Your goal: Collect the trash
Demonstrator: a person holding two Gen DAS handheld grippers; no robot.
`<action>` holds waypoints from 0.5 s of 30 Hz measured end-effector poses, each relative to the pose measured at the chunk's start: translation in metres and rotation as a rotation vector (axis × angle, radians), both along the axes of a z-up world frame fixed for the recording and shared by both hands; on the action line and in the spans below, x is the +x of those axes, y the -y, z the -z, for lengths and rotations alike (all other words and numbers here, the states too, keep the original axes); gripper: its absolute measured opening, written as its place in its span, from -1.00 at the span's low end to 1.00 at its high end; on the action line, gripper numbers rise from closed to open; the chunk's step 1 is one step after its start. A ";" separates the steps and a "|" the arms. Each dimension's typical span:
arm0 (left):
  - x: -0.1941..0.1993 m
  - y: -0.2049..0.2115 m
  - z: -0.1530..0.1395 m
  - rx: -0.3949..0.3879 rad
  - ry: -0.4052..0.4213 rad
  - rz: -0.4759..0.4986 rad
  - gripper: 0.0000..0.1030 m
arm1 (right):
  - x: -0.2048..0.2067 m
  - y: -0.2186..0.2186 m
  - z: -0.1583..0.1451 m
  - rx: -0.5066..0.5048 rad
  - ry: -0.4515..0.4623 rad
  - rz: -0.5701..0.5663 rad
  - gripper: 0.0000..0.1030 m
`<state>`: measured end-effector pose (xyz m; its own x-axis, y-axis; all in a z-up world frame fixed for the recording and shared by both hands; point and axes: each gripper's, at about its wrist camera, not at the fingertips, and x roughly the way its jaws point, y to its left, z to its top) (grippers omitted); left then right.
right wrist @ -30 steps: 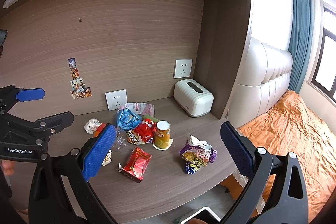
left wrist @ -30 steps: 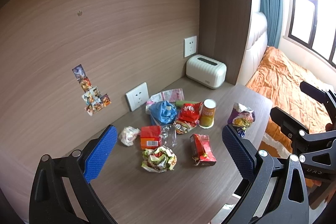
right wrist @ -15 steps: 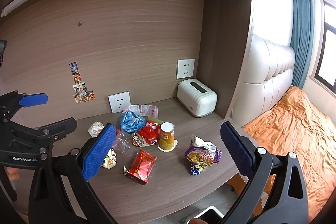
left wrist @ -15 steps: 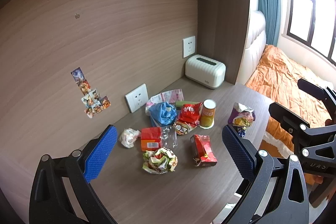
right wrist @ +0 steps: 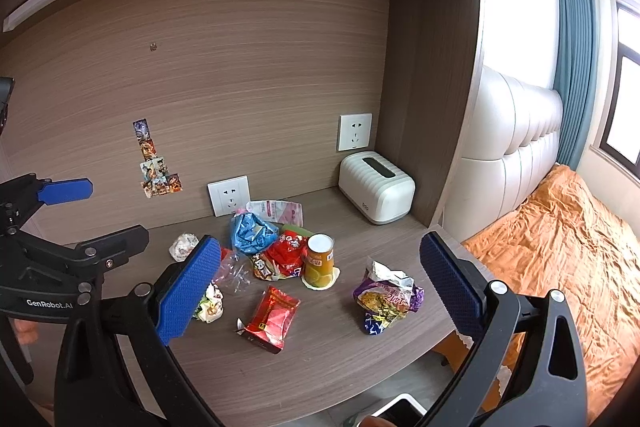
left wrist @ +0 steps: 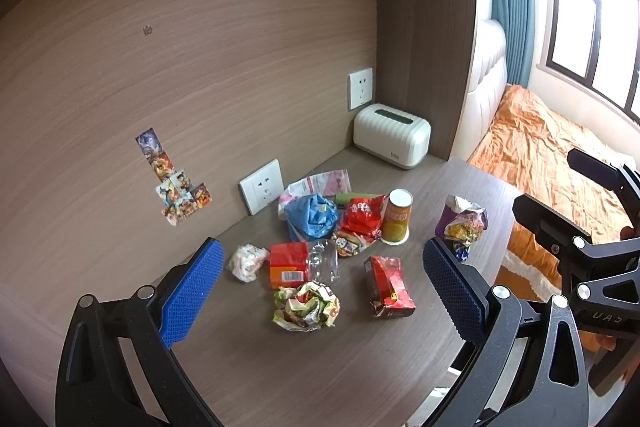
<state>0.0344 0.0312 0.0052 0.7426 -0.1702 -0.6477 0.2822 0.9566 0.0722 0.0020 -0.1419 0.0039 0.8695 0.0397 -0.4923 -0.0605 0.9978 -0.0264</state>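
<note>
1. Both tongs, left gripper (left wrist: 318, 285) and right gripper (right wrist: 320, 285), hang above the desk (left wrist: 320, 379) with jaws spread wide and nothing between the blue pads; we count them released and well clear of every item.
2. Crumpled green-and-white wrapper (left wrist: 306, 307): nearest the left gripper, alone on bare wood; we judge it very light, springy and easily crushed; take it across the ball's middle.
3. Red snack box (left wrist: 390, 287): lying flat, dented; light card, stiffer than the rest; we would pinch it across its narrow width.
4. Purple chip bag (right wrist: 386, 297): torn open, apart from the others, near the desk's front edge on the right gripper's side; light, slick foil that may slip; grip the bunched top.
5. Orange can (left wrist: 397, 215): upright on a white disc at the heap's right edge; rigid, round, possibly tippy; we cannot tell whether it is empty; close on its mid-body.
6. Central heap, touching one another: blue bag (left wrist: 310, 217), red packet (left wrist: 362, 217), clear plastic (left wrist: 324, 259), orange box (left wrist: 289, 263); all soft or thin bar the box; the clear film is likely slippery.
7. White paper wad (left wrist: 247, 261): left of the orange box; feather-light, soft.
8. No bin is clearly visible in either view; collection not yet begun, in our judgement.
</note>
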 end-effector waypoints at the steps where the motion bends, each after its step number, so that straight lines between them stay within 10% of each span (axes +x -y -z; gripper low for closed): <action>1: 0.000 0.000 0.000 0.001 0.000 -0.001 0.90 | 0.000 0.000 0.000 0.001 -0.001 0.000 0.93; 15: 0.001 -0.004 0.007 -0.006 -0.011 -0.008 0.90 | 0.004 -0.002 0.004 0.006 -0.011 -0.007 0.93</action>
<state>0.0356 0.0355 -0.0014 0.7368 -0.1678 -0.6550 0.2751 0.9593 0.0637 0.0056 -0.1394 0.0000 0.8640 0.0486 -0.5011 -0.0674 0.9975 -0.0195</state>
